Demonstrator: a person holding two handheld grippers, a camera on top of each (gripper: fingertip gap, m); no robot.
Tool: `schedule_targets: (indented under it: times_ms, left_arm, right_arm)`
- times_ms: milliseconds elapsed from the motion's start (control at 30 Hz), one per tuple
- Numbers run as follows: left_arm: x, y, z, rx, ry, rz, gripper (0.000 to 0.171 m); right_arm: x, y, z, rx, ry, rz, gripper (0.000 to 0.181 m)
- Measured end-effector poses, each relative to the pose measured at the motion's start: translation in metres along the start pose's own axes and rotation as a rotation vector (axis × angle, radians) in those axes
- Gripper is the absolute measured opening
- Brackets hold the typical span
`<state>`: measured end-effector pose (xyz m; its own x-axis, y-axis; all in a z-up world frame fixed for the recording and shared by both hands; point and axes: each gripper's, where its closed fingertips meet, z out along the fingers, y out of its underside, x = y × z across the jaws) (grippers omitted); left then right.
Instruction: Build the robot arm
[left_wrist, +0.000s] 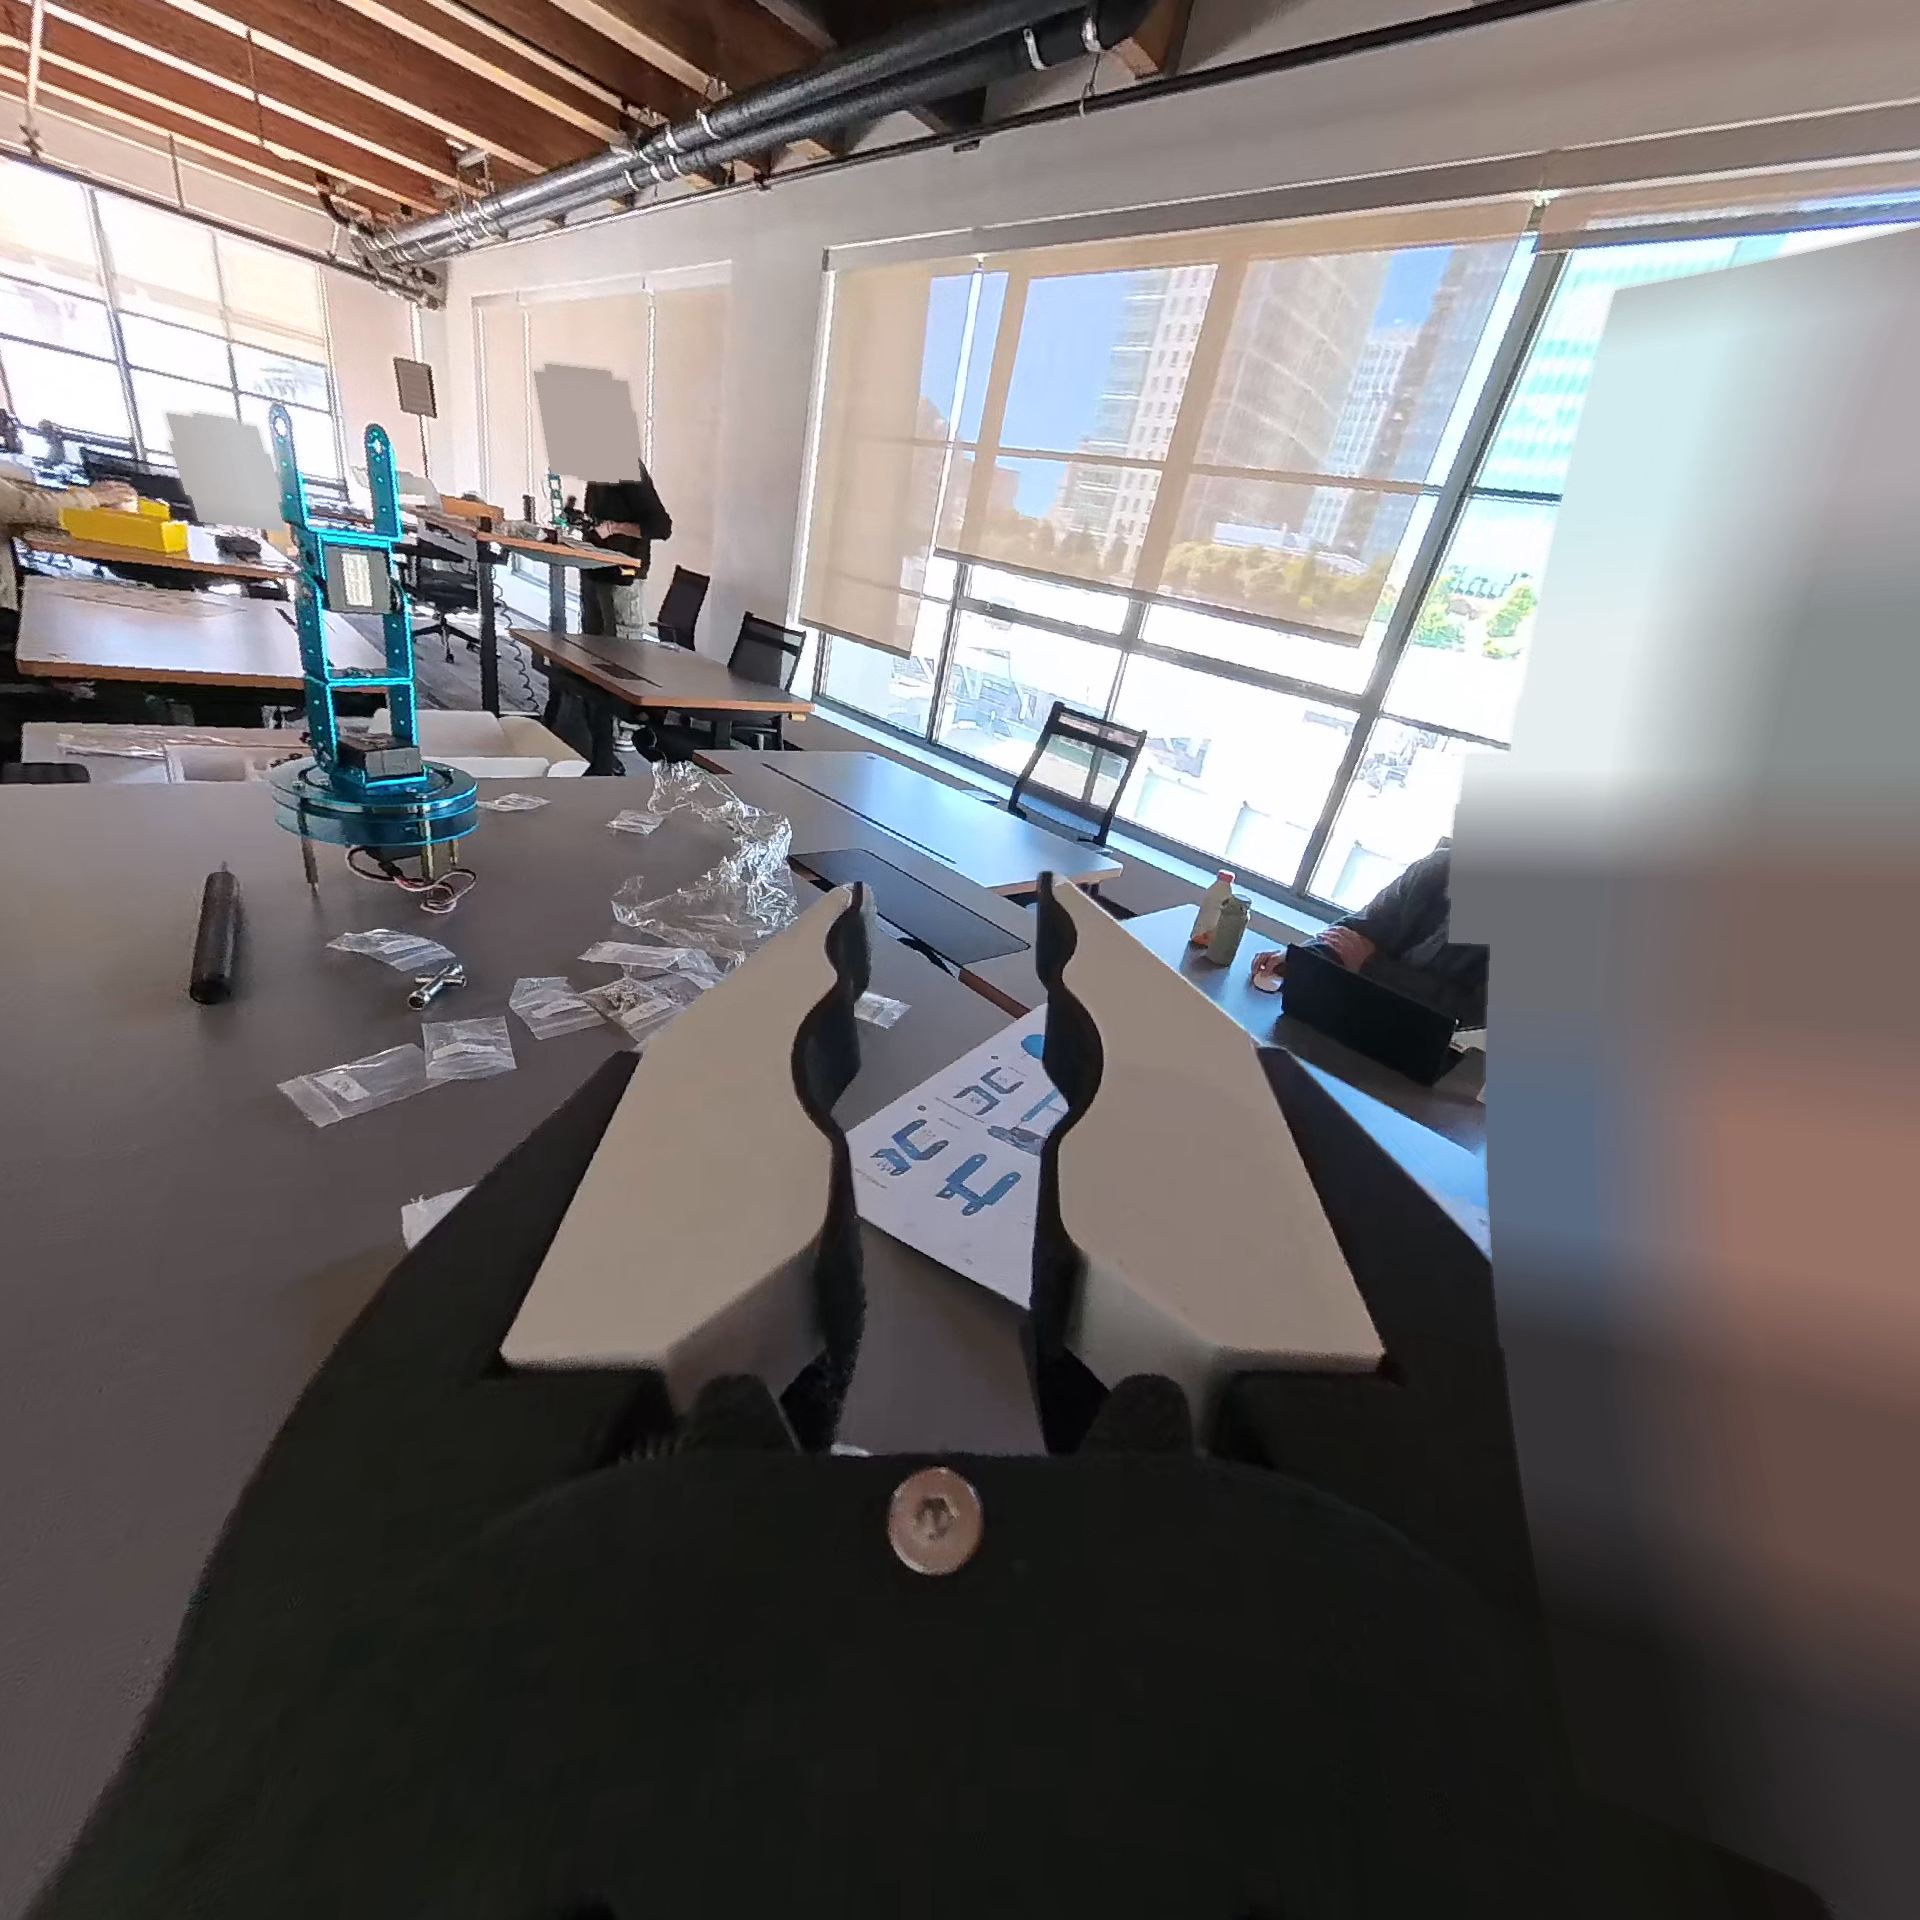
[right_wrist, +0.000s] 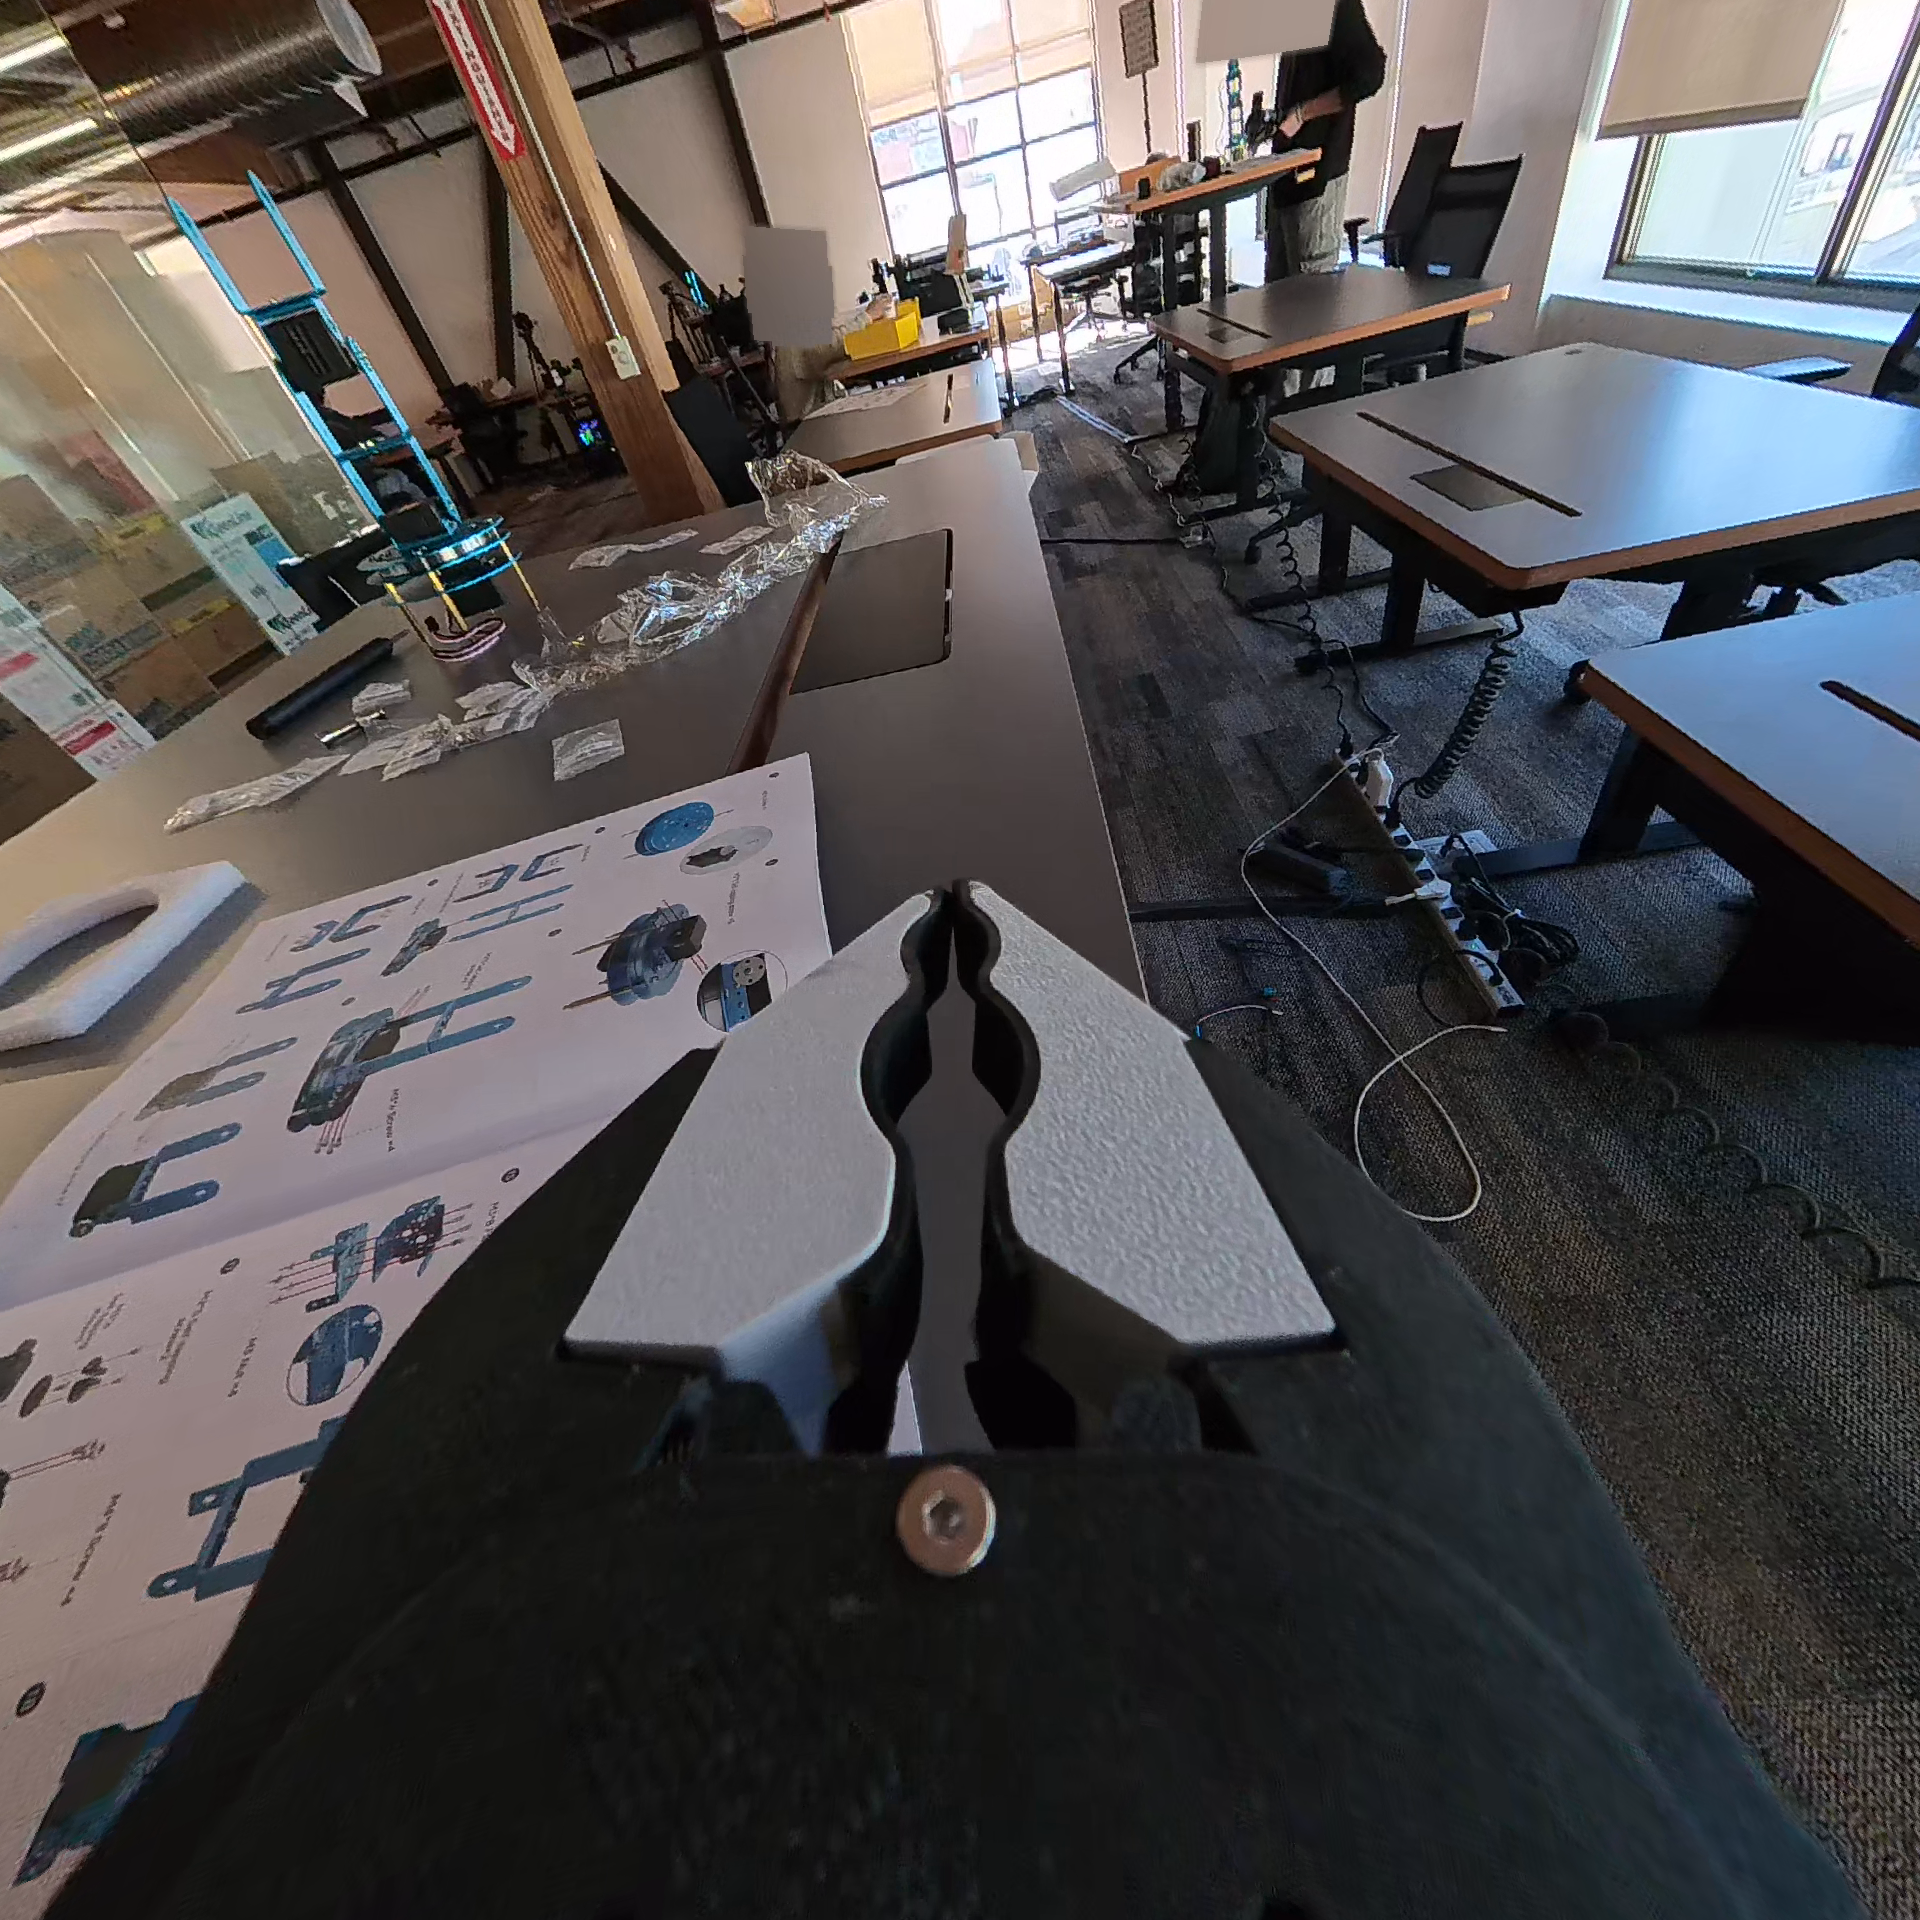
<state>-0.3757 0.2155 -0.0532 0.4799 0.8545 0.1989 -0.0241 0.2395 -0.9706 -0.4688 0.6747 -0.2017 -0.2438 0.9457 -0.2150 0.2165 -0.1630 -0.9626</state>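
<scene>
My left gripper (left_wrist: 951, 891) is open and empty, held above the grey table (left_wrist: 156, 1195) and over an open instruction booklet (left_wrist: 966, 1143). A teal metal arm frame on a round base (left_wrist: 364, 665) stands at the far left, with a black cylinder (left_wrist: 215, 935), a small metal key tool (left_wrist: 436, 985) and several small clear parts bags (left_wrist: 468, 1044) before it. My right gripper (right_wrist: 958, 894) is shut and empty, above the booklet's right edge (right_wrist: 436, 997) near the table's right side. The teal frame (right_wrist: 343, 395) and black cylinder (right_wrist: 322, 686) show far left.
Crumpled clear plastic wrap (left_wrist: 717, 862) lies mid-table, also in the right wrist view (right_wrist: 717, 592). A white foam piece (right_wrist: 94, 956) lies left of the booklet. Cables and a power strip (right_wrist: 1423, 883) lie on the carpet. Other desks (right_wrist: 1621, 468), chairs and persons are farther off. My hands' fingertips stand some 50 cm from each other.
</scene>
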Motion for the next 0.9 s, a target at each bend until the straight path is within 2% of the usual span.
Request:
schedule_targets:
  times_ms: [900]
  left_arm:
    - [0.0011,-0.0018,-0.0011,0.011,-0.002,0.008,0.032]
  right_arm:
    - [-0.0029,-0.0030,0.0002,0.022,0.003,-0.037,0.000]
